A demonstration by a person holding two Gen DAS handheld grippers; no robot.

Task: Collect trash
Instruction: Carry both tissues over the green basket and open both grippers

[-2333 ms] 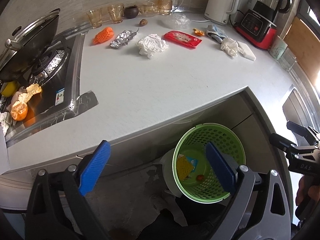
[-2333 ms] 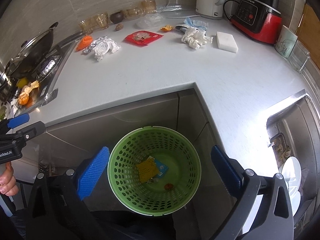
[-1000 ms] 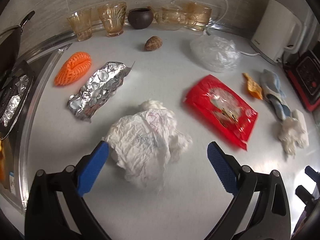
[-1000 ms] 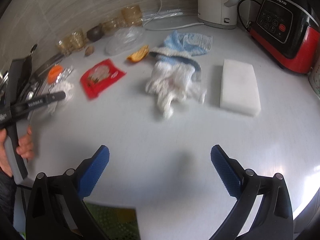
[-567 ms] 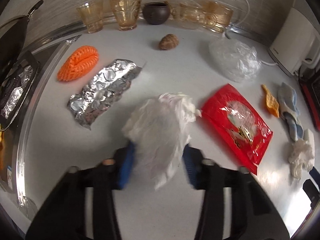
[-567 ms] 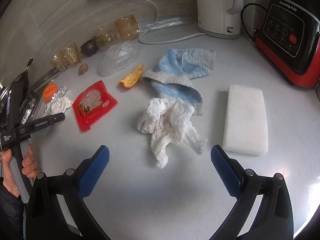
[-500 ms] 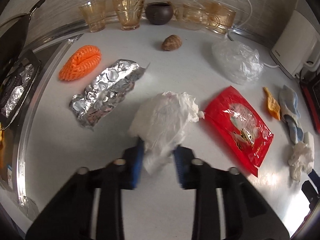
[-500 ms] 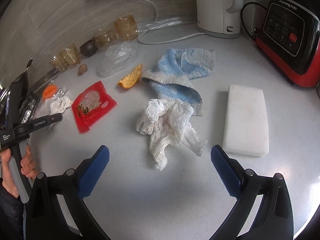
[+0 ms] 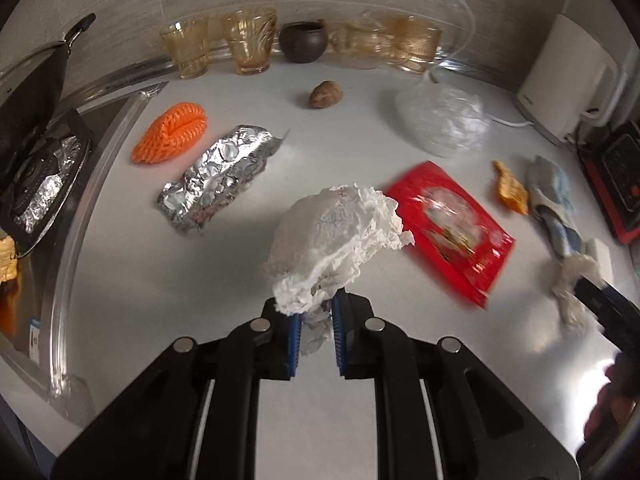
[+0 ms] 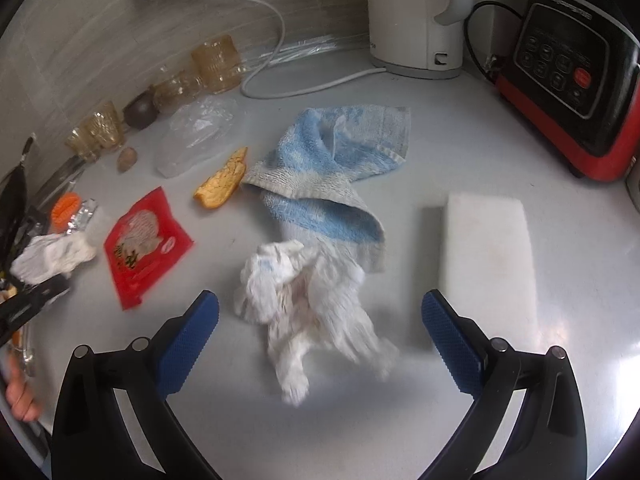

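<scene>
— Where was the trash?

— The left gripper (image 9: 314,330) had its blue pads pressed on the lower edge of a crumpled paper wad (image 9: 334,236), which bulged above the counter (image 9: 132,276) between the foil (image 9: 218,178) and the red wrapper (image 9: 448,228). The right gripper (image 10: 320,340) was spread wide, with a second tissue (image 10: 308,300) lying between its fingers beside the blue towel (image 10: 332,168).

— How should those grabs go?

— I'd judge the left pinch shallow, so keep it squeezed and lift gently. The right should drop low and close on the tissue's thick middle, clear of the towel.
</scene>
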